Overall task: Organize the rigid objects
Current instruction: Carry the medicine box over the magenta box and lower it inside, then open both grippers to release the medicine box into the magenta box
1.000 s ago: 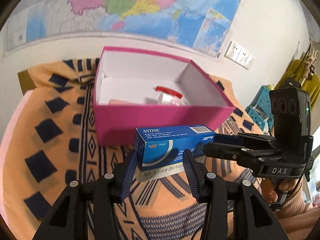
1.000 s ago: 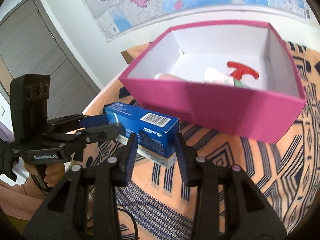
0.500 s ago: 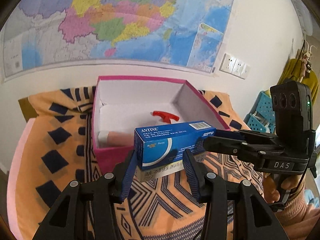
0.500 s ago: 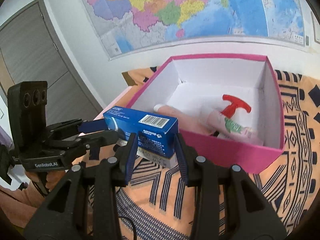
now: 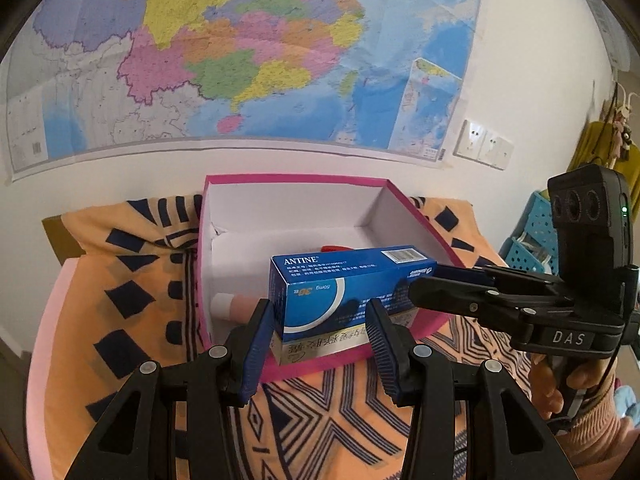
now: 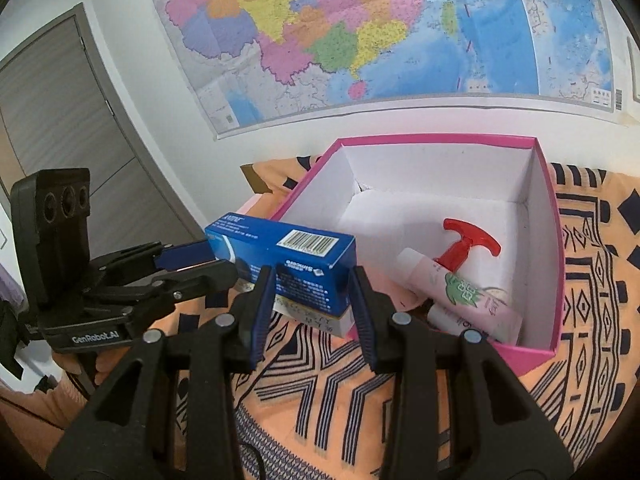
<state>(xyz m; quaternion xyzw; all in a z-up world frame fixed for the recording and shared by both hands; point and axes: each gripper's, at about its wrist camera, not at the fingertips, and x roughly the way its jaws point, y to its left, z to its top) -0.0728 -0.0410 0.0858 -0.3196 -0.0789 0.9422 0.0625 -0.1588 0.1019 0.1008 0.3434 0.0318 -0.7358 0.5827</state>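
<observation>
Both jaws clamp the stacked boxes: left gripper (image 5: 320, 332), right gripper (image 6: 312, 300). Since a second ago, blue box (image 5: 344, 284) and white box (image 5: 320, 346) have risen above pink bin (image 6: 556, 240) wall; lowering in looks next.

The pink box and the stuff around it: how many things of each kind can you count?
Pink box: 1
Blue carton: 1
White carton under it: 1
Pink bottles in the box: 2
Total: 5
</observation>
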